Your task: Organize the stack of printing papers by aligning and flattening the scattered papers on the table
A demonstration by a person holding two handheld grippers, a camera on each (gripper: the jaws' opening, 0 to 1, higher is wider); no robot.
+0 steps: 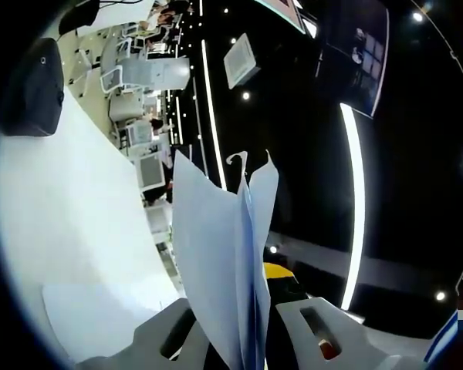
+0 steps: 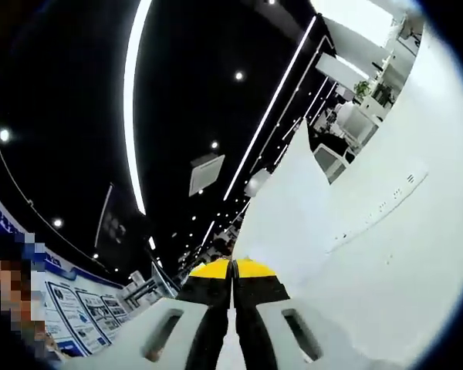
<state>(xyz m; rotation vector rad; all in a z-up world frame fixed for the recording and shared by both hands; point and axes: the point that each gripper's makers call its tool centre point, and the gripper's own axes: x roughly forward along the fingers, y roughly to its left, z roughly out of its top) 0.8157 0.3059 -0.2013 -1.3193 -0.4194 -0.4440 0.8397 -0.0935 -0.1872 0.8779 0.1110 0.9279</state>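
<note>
A sheaf of pale printing papers (image 1: 224, 254) stands upright between the jaws of my left gripper (image 1: 247, 308), which is shut on it. The sheets fan apart at the top and hide one fingertip; the other yellow fingertip (image 1: 282, 271) shows beside them. Another loose sheet (image 1: 92, 316) lies flat on the white table (image 1: 69, 216). In the right gripper view, my right gripper (image 2: 231, 281) has its yellow-tipped jaws pressed together on a thin sheet edge, and a white paper (image 2: 289, 212) rises from them beside the white table (image 2: 401, 231).
A dark rounded box (image 1: 35, 89) sits at the table's far edge. Beyond the table are white desks and chairs (image 1: 143, 77). Dark ceiling with light strips (image 2: 135, 100) takes up much of both views. Posters (image 2: 77, 308) line a wall.
</note>
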